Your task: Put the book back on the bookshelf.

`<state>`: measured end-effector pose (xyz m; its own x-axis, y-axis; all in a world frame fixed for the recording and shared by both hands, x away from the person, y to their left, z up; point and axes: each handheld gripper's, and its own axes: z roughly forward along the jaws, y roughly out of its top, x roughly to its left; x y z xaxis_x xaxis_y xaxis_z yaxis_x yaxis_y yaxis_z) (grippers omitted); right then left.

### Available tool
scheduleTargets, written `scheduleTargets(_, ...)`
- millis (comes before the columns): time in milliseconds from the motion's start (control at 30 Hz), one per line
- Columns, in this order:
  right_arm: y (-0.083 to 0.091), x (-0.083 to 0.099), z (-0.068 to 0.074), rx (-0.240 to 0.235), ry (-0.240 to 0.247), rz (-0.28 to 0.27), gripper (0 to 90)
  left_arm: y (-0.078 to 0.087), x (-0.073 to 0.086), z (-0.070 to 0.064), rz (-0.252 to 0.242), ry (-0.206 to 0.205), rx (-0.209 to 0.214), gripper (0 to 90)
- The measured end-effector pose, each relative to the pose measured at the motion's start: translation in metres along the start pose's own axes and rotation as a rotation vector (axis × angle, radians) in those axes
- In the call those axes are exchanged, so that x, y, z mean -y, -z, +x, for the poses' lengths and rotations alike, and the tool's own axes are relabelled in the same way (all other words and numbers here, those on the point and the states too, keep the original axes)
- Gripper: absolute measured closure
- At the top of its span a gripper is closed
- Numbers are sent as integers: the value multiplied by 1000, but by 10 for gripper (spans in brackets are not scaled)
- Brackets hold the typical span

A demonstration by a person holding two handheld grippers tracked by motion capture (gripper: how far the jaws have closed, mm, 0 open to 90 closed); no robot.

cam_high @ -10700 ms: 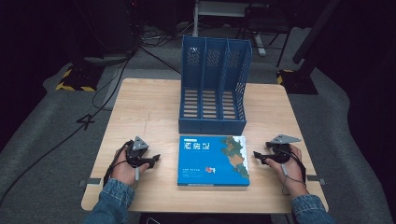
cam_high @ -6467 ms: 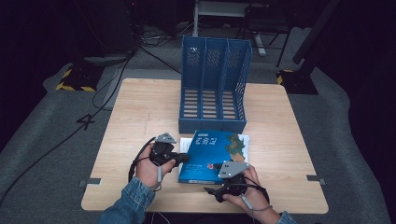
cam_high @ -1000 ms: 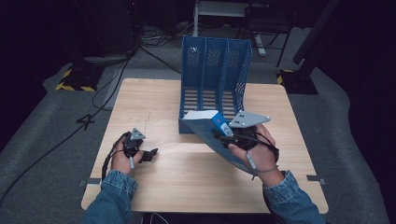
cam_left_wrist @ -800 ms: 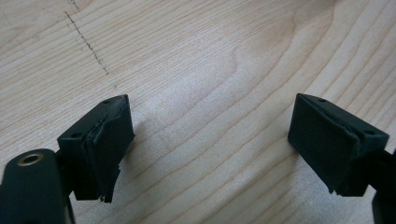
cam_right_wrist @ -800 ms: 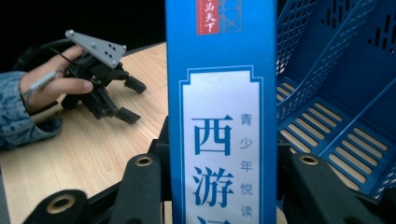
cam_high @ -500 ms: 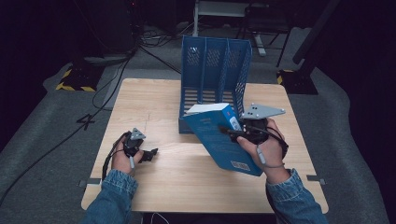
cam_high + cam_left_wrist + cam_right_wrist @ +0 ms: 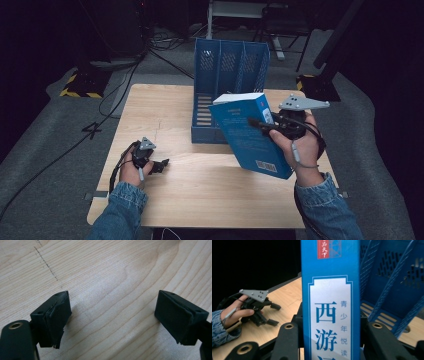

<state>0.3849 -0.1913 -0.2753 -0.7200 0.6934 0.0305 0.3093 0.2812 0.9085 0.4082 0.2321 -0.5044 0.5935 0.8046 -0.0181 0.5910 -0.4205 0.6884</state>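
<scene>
A thick blue book (image 7: 250, 135) with a white page block is held tilted above the table, in front of the blue file rack (image 7: 227, 65). My right gripper (image 7: 261, 123) is shut on the book near its spine; in the right gripper view the spine (image 7: 330, 305) with white label and Chinese characters stands between the jaws. The rack's slotted dividers (image 7: 392, 280) rise just behind it. My left gripper (image 7: 160, 166) rests low over the wood at the front left, open, with bare tabletop (image 7: 112, 305) between its pads (image 7: 53, 315).
The wooden table (image 7: 170, 110) stands on grey carpet with black cables trailing at the left. The rack stands upright at the back middle with three compartments. Dark stands and chair legs lie beyond the table. The left hand and gripper (image 7: 255, 305) show far off in the right gripper view.
The right gripper has swung the book from a low flat tilt to a steeper, more upright angle and drawn it toward the rack's front. The left gripper has stayed put.
</scene>
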Motion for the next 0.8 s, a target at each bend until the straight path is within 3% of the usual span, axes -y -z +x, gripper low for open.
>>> scheduleTargets(267,3,-17,-20,13,-62,-40,618,0,0,0,0,0,0,140)
scheduleTargets(500,-5,-27,-39,52,-96,-71,617,0,0,1,2,-5,2,138)
scheduleTargets(800,-16,-32,-66,64,-156,-107,617,-1,-1,0,0,-4,2,134)
